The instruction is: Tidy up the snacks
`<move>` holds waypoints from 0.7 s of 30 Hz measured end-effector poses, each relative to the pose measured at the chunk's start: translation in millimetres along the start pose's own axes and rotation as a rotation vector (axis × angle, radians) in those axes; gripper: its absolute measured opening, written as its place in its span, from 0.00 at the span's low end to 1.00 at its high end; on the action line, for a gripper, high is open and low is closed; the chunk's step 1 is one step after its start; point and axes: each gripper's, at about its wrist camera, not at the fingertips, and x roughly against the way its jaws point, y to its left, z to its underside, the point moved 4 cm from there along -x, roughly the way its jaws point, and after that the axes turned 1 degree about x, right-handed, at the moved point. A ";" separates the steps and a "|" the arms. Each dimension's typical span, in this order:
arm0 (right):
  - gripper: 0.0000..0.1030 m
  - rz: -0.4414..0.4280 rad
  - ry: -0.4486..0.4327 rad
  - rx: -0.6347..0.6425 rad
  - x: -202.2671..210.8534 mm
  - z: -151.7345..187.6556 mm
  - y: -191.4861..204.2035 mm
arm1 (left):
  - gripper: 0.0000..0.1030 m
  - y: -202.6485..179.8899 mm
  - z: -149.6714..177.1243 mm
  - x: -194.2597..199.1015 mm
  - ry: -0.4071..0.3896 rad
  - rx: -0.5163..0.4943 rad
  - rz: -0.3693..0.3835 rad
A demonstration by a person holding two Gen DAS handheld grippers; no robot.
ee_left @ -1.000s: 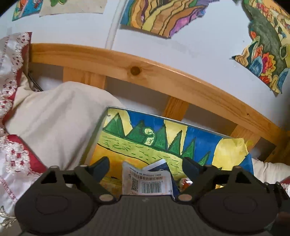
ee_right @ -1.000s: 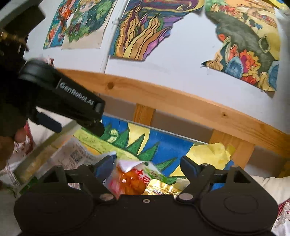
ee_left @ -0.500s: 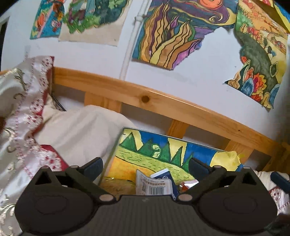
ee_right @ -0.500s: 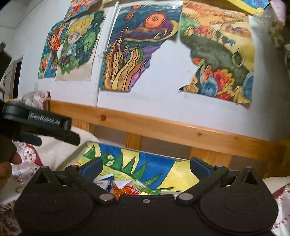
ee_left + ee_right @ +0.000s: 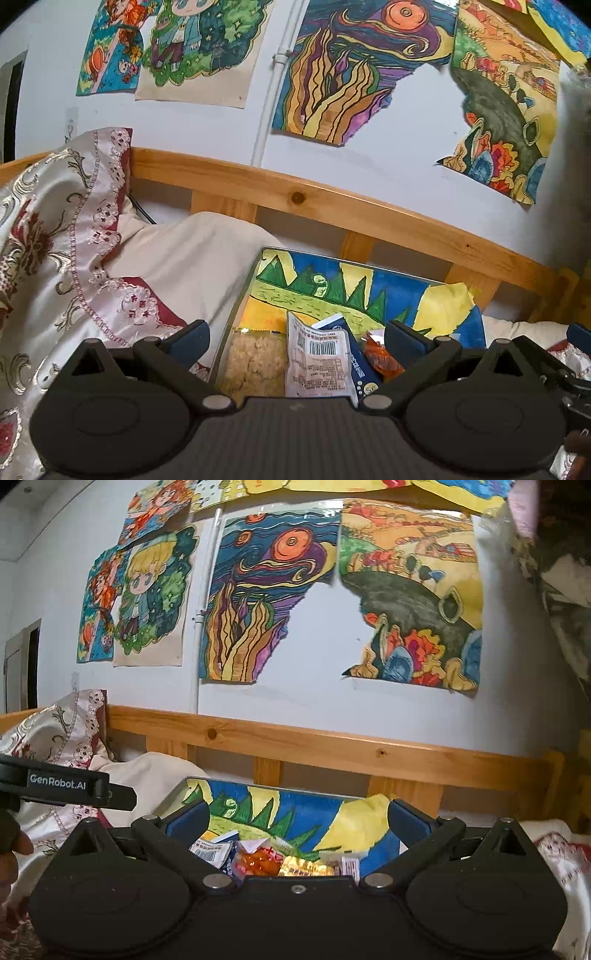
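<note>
Since a second ago we have drawn both grippers back and up from the box (image 5: 255, 280), so more wall and more of the drawings (image 5: 266, 602) fill both views, and the snacks that sat between our jaws now lie lower and smaller in frame. The left gripper (image 5: 297, 338) stands with its jaws wide and nothing between them; the right gripper (image 5: 297, 818) is the same, jaws wide and empty. The snacks lie in the box on the bed, in front of the wooden rail (image 5: 369, 218): a pale crumbly pack (image 5: 251, 365) at the left, a white pack with a barcode (image 5: 317, 362) beside it, a blue pack (image 5: 356, 360) partly under that, and an orange pack (image 5: 380, 360) to the right. A painted sheet (image 5: 332, 291) leans at the back of the box. A cream pillow (image 5: 177, 258) lies just left of the box. In the right view the left gripper shows at the left edge, held by a hand (image 5: 9, 849).
</note>
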 end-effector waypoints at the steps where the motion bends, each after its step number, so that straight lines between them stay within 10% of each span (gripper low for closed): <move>1: 0.99 0.000 0.001 -0.009 3.1 0.6 -0.3 | 0.99 -0.2 1.2 3.3 -0.003 -0.002 -0.003; 21: 0.99 0.020 0.070 -0.108 71.2 34.9 8.7 | 0.99 18.2 47.5 72.0 -0.008 -0.037 -0.055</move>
